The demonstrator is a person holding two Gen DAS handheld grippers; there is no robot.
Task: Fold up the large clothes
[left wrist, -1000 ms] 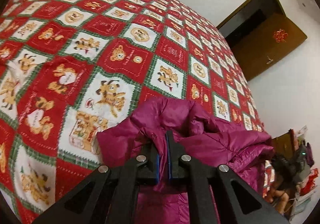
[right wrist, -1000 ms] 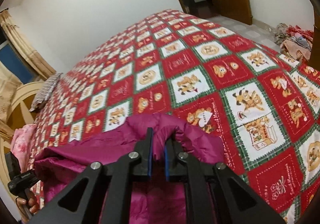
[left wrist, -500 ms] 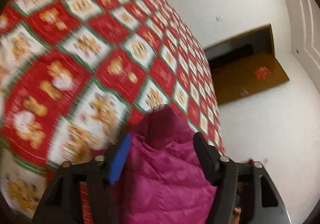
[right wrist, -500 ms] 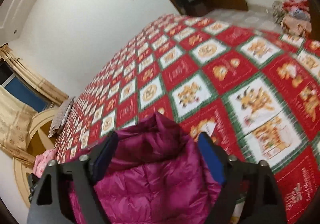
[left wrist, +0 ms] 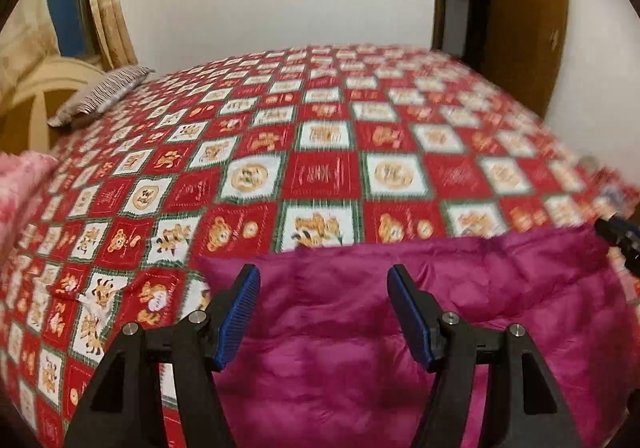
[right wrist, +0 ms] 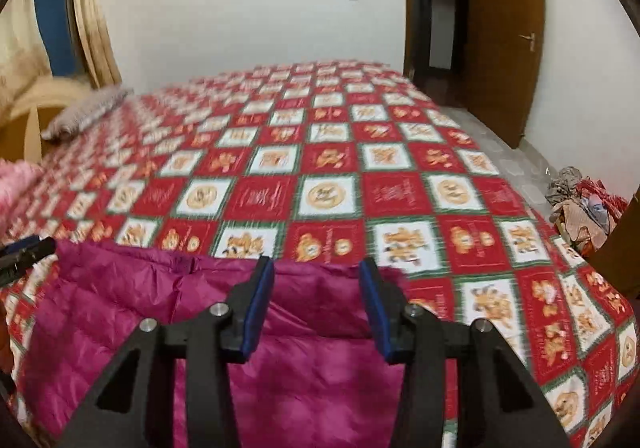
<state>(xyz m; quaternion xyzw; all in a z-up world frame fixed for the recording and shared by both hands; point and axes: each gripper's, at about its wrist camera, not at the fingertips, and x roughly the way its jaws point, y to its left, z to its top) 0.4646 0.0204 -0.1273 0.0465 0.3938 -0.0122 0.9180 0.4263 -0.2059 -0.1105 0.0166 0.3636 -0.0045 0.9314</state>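
Note:
A magenta puffer jacket lies spread flat on the red patchwork bedspread, with its far edge straight across the bed. My left gripper hovers open over the jacket's left part and nothing is pinched between its blue pads. In the right wrist view the same jacket lies on the bedspread. My right gripper hangs above its right corner. Its jaws are closing, and no fabric is pressed between them. A fingertip of each gripper shows at the edge of the other's view.
A striped pillow and a pink blanket lie at the head of the bed on the left. A brown door stands open at the back right. A heap of clothes sits on the floor beside the bed.
Both grippers let go of the jacket's edge, opened, drew back a little upward and rolled level. The jacket now lies flat. The right jaws stand narrower than half a second ago.

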